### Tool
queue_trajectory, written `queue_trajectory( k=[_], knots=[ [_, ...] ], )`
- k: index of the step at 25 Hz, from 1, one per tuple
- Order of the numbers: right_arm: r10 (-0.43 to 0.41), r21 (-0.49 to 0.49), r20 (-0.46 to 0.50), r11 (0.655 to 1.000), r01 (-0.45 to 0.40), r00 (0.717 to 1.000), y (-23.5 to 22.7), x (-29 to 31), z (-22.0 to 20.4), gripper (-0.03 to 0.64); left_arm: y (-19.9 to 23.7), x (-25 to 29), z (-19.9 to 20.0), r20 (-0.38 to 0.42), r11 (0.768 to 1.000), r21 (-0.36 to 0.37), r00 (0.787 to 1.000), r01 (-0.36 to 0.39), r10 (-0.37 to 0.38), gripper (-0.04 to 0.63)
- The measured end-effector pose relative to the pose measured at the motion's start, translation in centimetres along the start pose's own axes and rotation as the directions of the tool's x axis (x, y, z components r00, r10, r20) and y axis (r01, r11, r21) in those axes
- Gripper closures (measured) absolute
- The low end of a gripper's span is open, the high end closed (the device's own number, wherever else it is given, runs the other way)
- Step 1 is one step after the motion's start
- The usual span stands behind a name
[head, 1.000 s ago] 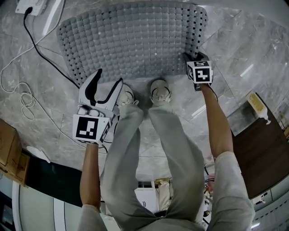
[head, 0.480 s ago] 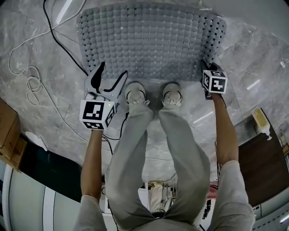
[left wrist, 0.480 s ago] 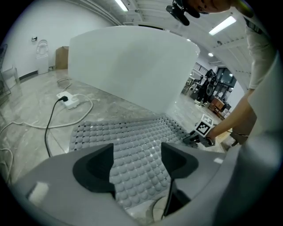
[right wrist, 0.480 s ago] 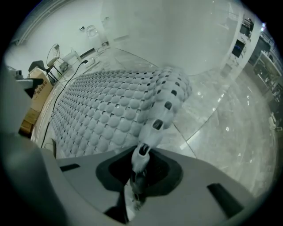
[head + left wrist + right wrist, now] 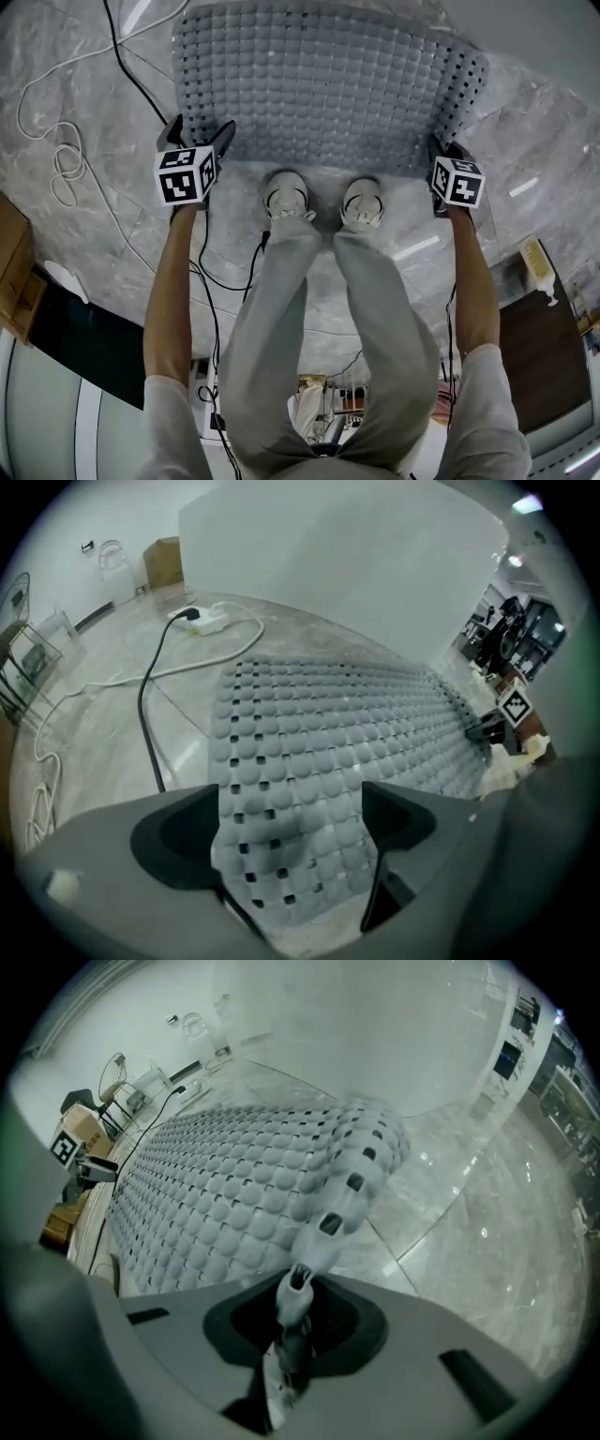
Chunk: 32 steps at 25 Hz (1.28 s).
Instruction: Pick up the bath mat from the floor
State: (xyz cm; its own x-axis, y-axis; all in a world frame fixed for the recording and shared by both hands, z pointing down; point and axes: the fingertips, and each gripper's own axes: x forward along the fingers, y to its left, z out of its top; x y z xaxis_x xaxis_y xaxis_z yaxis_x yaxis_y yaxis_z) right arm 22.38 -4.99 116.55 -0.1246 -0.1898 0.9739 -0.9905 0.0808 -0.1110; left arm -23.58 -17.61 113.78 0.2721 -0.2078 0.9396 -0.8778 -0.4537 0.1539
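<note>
The grey bath mat, studded with bumps and square holes, lies on the marble floor ahead of the person's shoes. My left gripper is at its near left corner. In the left gripper view that corner of the mat lies between the jaws of the left gripper, which are opening, and the pads stand off it. My right gripper is at the near right corner. In the right gripper view it is shut on the mat's edge, which rises in a raised fold.
A black cable and a looped white cable run over the floor left of the mat, up to a power strip. A cardboard box stands at far left. A bottle lies by a dark panel at right.
My left gripper has moved forward from beside the left shoe to the mat's near left corner, and its jaws have widened. The right gripper stays at the right corner.
</note>
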Motion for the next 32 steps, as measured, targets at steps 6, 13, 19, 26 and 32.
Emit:
queue_trajectory(
  k=[6, 13, 19, 26, 32],
  knots=[
    [0.014, -0.009, 0.0, 1.0, -0.014, 1.0, 0.0, 0.0, 0.0, 0.554, 2.1, 2.7, -2.1, -0.105, 0.999, 0.005, 0.993, -0.047, 0.048, 0.083],
    [0.022, -0.014, 0.002, 1.0, -0.022, 1.0, -0.1, 0.0, 0.0, 0.554, 2.3, 3.5, -2.8, -0.095, 0.998, -0.062, 0.995, -0.025, 0.019, 0.064],
    [0.017, -0.017, -0.002, 1.0, -0.017, 1.0, -0.1, 0.0, 0.0, 0.554, 2.2, 3.3, -2.8, -0.128, 0.997, -0.055, 0.991, -0.057, 0.049, 0.07],
    [0.021, -0.016, -0.012, 1.0, -0.021, 1.0, -0.1, -0.1, 0.0, 0.554, -1.2, 2.9, -2.2, -0.091, 1.0, -0.008, 0.996, -0.01, 0.01, 0.397],
    [0.02, -0.037, -0.007, 0.999, -0.021, 1.0, -0.1, -0.2, 0.1, 0.554, -2.8, 2.4, -2.0, -0.05, 0.996, -0.045, 0.996, 0.072, -0.074, 0.532]
  ],
)
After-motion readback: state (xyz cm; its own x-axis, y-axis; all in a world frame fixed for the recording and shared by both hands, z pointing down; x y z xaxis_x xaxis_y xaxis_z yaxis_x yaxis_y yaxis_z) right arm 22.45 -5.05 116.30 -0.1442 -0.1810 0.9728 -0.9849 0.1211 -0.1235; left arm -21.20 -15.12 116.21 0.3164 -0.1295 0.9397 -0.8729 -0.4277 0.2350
